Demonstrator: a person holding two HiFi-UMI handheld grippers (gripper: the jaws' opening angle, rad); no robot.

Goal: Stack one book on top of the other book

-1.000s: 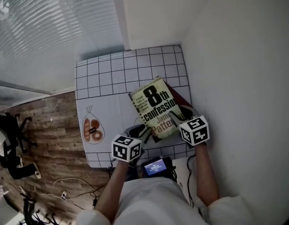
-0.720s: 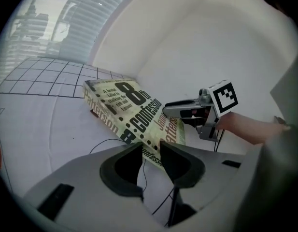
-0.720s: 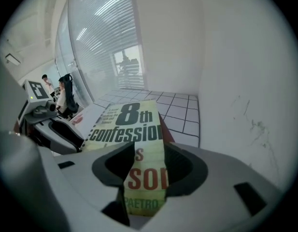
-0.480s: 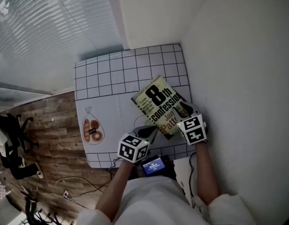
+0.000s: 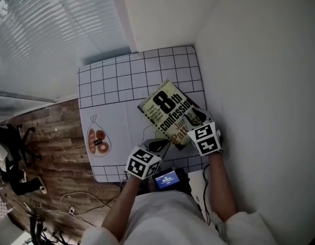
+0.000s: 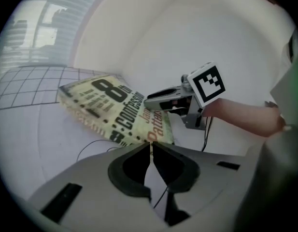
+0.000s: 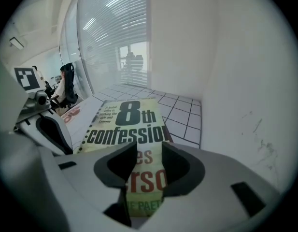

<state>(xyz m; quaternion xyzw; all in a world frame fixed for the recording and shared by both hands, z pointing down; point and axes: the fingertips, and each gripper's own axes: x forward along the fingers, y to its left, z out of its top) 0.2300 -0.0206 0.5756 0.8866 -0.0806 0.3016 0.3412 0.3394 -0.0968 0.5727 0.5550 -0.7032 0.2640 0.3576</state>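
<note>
A yellow-green paperback with "8th confession" on its cover lies at an angle on the gridded table, by the right wall. It rests on a dark red book, of which only a thin edge shows. My right gripper hovers over the paperback's near end. Its jaws are closing, still well apart, and the cover shows through the gap. My left gripper stands off the book's near-left corner. Its jaws are closing, almost together, with nothing between them.
The white wall runs close along the table's right side. A printed picture of a bag marks the table's front left. A thin cable lies on the table near the book. A small screen device sits at the near edge, with wood floor to the left.
The paperback has shifted and now covers nearly all of the red book. My left gripper has drawn back from the book and its jaws have come together. The right gripper stays over the near end.
</note>
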